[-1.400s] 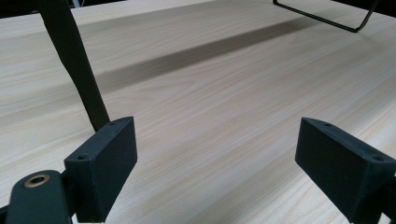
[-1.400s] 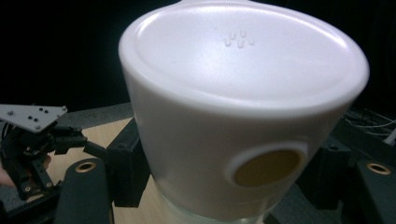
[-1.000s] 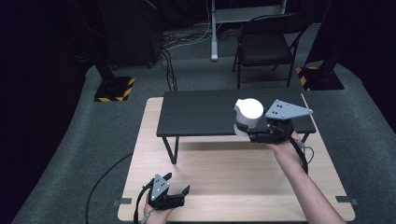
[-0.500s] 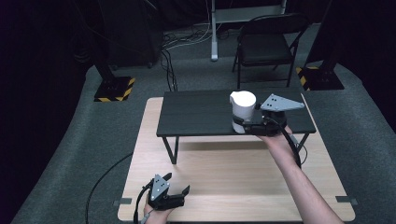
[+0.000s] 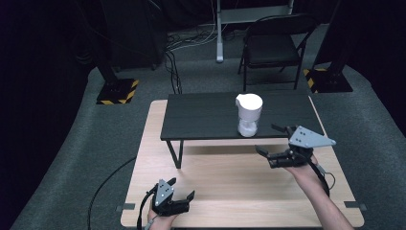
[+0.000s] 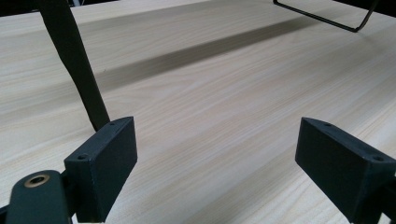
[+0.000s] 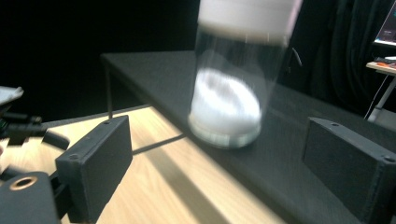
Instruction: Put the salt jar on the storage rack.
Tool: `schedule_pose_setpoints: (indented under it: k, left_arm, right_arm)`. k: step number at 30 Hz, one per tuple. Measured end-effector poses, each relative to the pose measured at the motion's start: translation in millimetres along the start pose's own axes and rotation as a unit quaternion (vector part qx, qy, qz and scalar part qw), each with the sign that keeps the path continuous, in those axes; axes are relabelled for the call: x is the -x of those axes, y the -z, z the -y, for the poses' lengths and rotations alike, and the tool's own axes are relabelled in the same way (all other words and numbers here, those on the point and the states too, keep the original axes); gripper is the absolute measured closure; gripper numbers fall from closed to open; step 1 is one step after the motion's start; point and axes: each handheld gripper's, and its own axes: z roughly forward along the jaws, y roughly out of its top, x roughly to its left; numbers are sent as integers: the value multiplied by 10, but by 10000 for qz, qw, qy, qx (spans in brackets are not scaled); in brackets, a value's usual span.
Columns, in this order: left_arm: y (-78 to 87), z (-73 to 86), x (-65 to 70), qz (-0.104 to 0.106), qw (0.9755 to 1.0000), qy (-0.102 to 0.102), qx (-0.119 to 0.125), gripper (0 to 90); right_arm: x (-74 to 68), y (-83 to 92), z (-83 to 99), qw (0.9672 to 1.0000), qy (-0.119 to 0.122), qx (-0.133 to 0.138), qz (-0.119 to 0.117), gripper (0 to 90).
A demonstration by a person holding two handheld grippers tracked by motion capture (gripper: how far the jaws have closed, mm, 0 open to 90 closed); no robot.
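My right gripper [image 5: 271, 141] stood wide apart and empty, just off the jar on the black shelf.

Its jaws had just been opening, with nothing between them; in the right gripper view the clear jar [image 7: 236, 77] with a white lid and white powder in its bottom stood upright beyond the pads, untouched. From above, that jar [image 5: 249, 115] sat near the front edge of the black raised shelf [image 5: 201, 117], right of its middle. My left gripper [image 5: 181, 188] rested near the front left corner of the wooden table [image 5: 225, 177], jaws wide apart over bare wood.
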Motion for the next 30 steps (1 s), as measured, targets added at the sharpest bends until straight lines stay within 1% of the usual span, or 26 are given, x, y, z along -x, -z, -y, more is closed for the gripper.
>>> schedule_pose_setpoints:
  k: [1,3,4,5,7,8,10,15,18,20,22,24,26,27,29,30]
  left_arm:
    - [1,0,0,-2,10000,0,-1,126]
    - [-1,-1,1,-3,10000,3,-8,126]
    - [-3,-1,2,0,10000,6,-9,126]
    - [-5,-2,3,3,10000,6,-11,126]
    - [-6,-7,4,5,10000,-10,-27,126]
    - [-6,-7,5,6,10000,-10,-27,126]
    - [-4,-6,7,2,10000,-8,-23,126]
    - [-6,-4,5,10,10000,4,-21,126]
    - [-7,-8,6,10,10000,-13,-33,126]
    - [-8,-7,7,13,10000,-15,-31,126]
    - [-6,-7,10,11,10000,-17,-30,126]
    - [0,-8,12,8,10000,-15,-23,126]
    - [5,-4,14,5,10000,-22,0,126]
    - [7,-5,14,2,10000,-30,5,126]
    - [3,-10,11,6,10000,-27,0,126]
    - [-1,-11,12,10,10000,-33,-2,126]
  right_arm:
    - [-9,72,78,10000,-11,14,-11,69]
    - [-22,157,174,10000,-31,21,-6,65]
    - [-26,222,259,10000,-35,22,-15,62]
    - [-32,283,338,10000,-44,-12,-10,59]
    - [-53,350,426,10000,-21,-75,43,57]
    - [-63,394,472,9999,-6,-149,74,53]
    - [-79,476,596,9997,-20,-216,115,47]
    - [-143,662,897,9989,-149,-388,205,38]
    - [-183,736,1001,9982,-161,-504,273,35]
    - [-221,793,1098,9975,-211,-577,343,33]
    - [-250,825,1178,9970,-282,-602,407,26]
    - [-275,847,1232,9961,-310,-671,477,20]
    - [-312,887,1292,9955,-337,-679,569,17]
    - [-334,902,1316,9953,-301,-681,623,19]
    - [-397,927,1371,9941,-117,-736,794,25]
    - [-390,923,1368,9932,-136,-818,813,24]
